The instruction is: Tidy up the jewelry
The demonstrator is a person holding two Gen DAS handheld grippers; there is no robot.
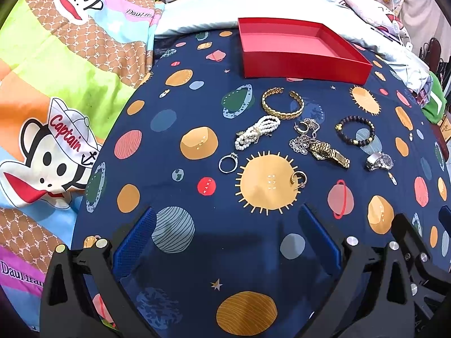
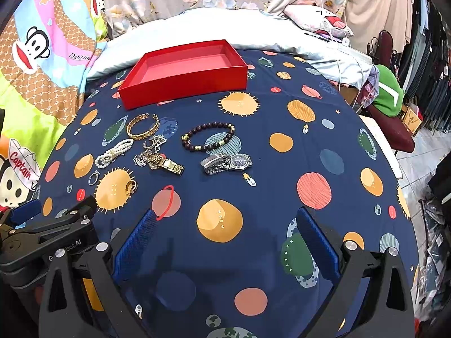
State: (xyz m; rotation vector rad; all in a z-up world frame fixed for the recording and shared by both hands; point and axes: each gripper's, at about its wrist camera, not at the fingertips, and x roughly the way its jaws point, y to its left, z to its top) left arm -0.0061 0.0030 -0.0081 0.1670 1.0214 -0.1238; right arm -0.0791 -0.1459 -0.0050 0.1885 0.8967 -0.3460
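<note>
An empty red box [image 1: 301,64] [image 2: 180,84] sits at the back of a navy planet-print cloth [image 1: 197,253]. In front of it lie a gold cuff [image 1: 283,103] [image 2: 143,126], a pearl bracelet [image 1: 256,132] [image 2: 114,153], a dark bead bracelet [image 1: 355,131] [image 2: 208,136], a gold watch [image 1: 329,153] [image 2: 166,164], a silver watch [image 1: 380,161] [image 2: 227,162], a silver ring [image 1: 228,162] [image 2: 94,177], a gold earring [image 1: 298,178] [image 2: 131,186] and silver pieces [image 1: 305,133]. My left gripper [image 1: 227,239] and right gripper [image 2: 225,239] are open, empty, near the cloth's front.
A cartoon monkey quilt [image 1: 56,98] lies to the left. A white pillow [image 2: 211,25] and floral bedding lie behind the box. A green cushion on a dark red chair [image 2: 391,95] and hanging clothes stand to the right, past the cloth's edge.
</note>
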